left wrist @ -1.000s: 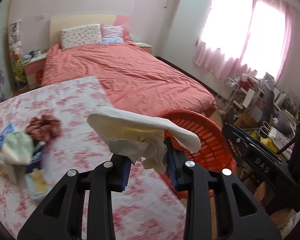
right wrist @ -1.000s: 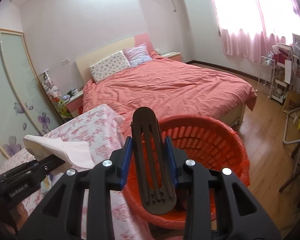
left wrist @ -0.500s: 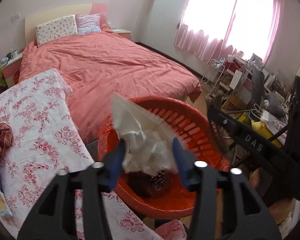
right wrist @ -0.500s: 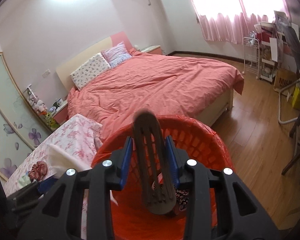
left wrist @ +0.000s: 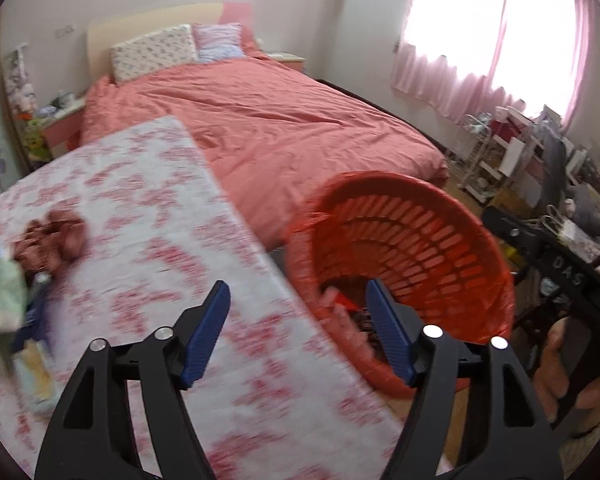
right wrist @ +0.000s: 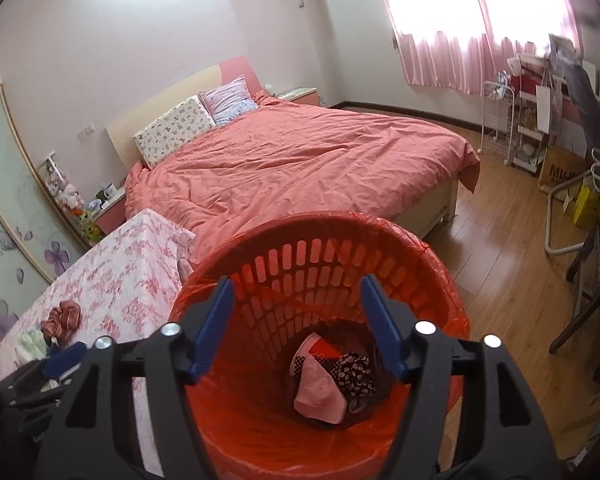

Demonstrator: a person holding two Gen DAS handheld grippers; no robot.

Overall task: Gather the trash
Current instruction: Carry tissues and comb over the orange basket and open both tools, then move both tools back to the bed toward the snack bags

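While both jaws widen, empty right gripper (right wrist: 296,320) above trash (right wrist: 328,380) in red basket (right wrist: 324,228).

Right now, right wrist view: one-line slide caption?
Right gripper, jaws opening and empty, poised over the red basket with discarded items at its bottom, beside the floral table.

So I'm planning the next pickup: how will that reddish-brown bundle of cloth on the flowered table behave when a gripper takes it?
The cloth bundle looks crumpled and soft, so it will probably sag and fold rather than hold shape. It seems light for its size. Lying flat on the tablecloth, it is unlikely to roll, though a pinch may catch only one fold and let the rest dangle.
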